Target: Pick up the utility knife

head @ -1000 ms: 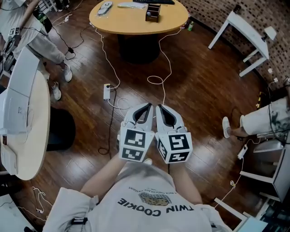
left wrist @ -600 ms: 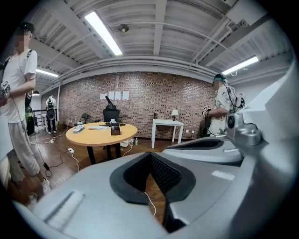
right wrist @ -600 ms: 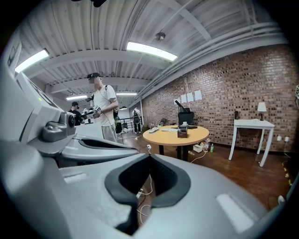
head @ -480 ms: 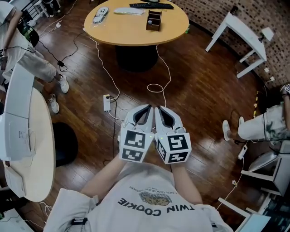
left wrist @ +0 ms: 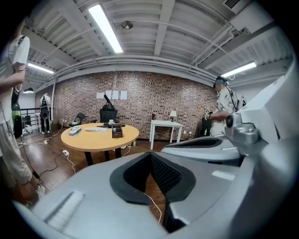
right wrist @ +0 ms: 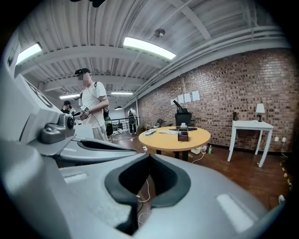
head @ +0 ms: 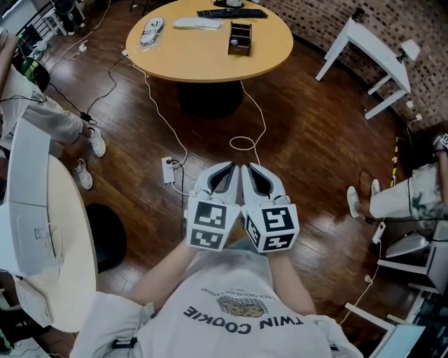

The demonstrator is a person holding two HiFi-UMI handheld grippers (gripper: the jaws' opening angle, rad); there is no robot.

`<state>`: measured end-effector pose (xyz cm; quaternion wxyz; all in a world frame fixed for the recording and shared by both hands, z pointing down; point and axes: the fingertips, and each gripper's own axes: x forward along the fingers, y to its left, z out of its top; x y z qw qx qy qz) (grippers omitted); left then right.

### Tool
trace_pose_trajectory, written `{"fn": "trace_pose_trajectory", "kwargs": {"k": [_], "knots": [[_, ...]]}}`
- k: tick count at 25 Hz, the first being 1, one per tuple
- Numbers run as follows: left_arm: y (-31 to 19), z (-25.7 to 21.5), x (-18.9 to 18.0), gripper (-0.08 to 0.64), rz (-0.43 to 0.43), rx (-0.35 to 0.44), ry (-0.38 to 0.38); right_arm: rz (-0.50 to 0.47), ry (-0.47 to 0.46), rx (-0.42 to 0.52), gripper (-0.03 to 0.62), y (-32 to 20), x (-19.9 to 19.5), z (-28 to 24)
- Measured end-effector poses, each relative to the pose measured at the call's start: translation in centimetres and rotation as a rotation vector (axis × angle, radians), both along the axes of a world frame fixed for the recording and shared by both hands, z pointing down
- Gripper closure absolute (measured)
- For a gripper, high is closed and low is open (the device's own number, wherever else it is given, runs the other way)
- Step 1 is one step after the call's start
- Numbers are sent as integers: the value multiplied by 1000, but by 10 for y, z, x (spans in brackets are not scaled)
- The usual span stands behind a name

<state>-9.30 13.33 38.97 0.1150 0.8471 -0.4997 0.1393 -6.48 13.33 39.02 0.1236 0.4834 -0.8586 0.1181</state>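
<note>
Head view, grippers: the left gripper [head: 230, 165] and the right gripper [head: 246, 166] sit side by side above the wooden floor [head: 308, 126], well apart from the round counter [head: 203, 59].
Head view, counter: a wooden box [head: 239, 38] stands toward its right edge. A dark keyboard [head: 231, 12] lies at the far edge, and a pale bundle [head: 151, 31] lies near the left edge.
Utility knife: it cannot be picked out among these small things, and neither gripper holds it.
Left gripper view: the jaws are pressed together with nothing between them. The counter lies ahead, to the left.
Right gripper view: the jaws meet tip to tip and are empty. The counter lies ahead, and a person [right wrist: 93, 109] stands at the left.
</note>
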Motion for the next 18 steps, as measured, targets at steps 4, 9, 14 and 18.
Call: {"fn": "trace_pose_trajectory", "kwargs": {"k": [4,9,14,18], "knots": [[-14,1,1,554,15,-1,-1,16,-6,0,591,-14,2,1],[-37,6,3,554,14,-3,-4,21,-13,-3,591,-38,5,8],[-75,11,7,554,-11,-8,-8,-7,-17,-7,591,-77,9,13],[-114,12,15,554,-40,-10,-14,-35,-23,-7,592,-117,17,14]]}}
